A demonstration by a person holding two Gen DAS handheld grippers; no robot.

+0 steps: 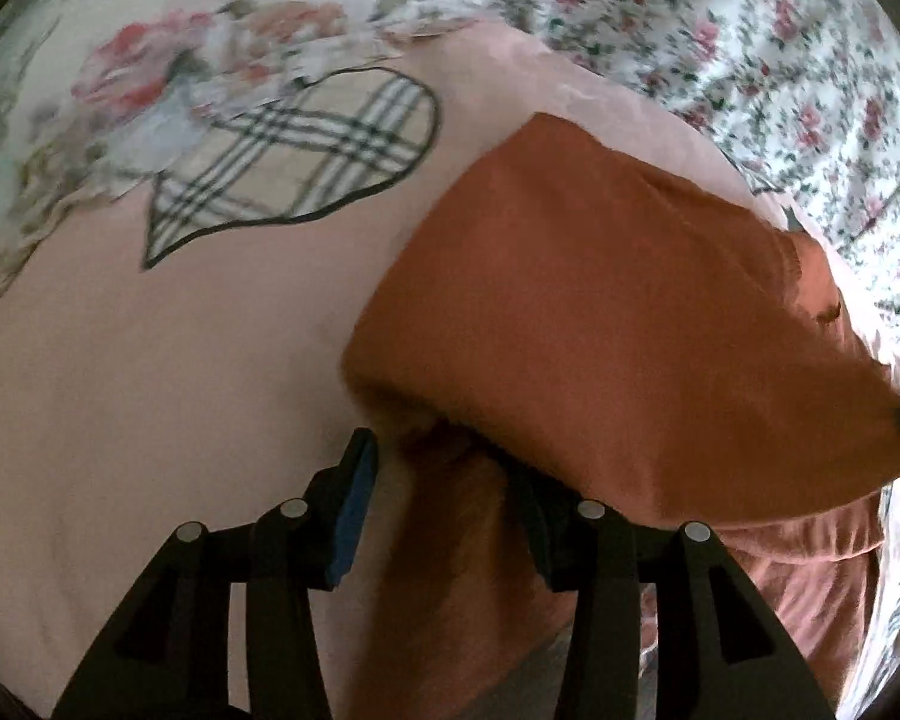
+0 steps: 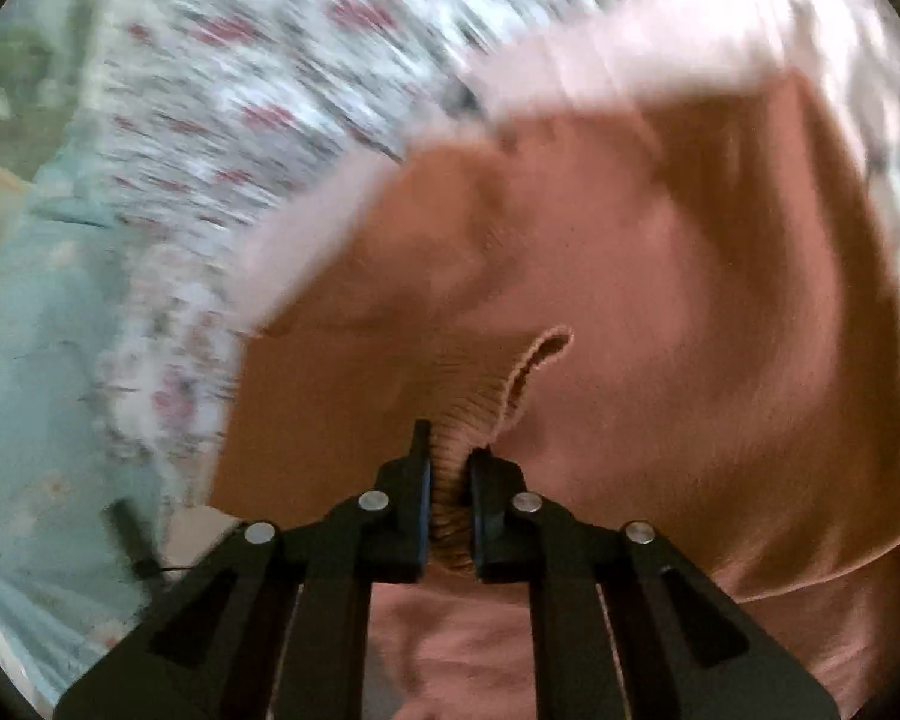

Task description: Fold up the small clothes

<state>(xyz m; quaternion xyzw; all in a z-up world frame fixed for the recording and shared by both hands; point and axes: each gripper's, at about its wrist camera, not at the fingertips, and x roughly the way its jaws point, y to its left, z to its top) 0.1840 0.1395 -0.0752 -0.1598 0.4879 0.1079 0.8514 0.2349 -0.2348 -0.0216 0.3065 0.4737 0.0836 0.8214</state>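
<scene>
A rust-brown knit garment (image 1: 600,330) lies folded over a larger pale pink garment (image 1: 120,390) that bears a plaid heart patch (image 1: 294,162). My left gripper (image 1: 444,462) stands open at the brown garment's near edge. A hanging fold of the brown cloth sits between its jaws, and a gap shows beside the blue left pad (image 1: 348,516). In the right wrist view, my right gripper (image 2: 450,441) is shut on the ribbed cuff (image 2: 480,396) of the brown garment (image 2: 660,300). The cloth is bunched and lifted there, and the picture is blurred.
A floral bedsheet (image 1: 750,48) lies under the clothes and spreads to the upper right. In the right wrist view the floral sheet (image 2: 240,90) is at the upper left, with teal fabric (image 2: 30,360) at the left edge. A small dark object (image 2: 132,540) lies at the lower left.
</scene>
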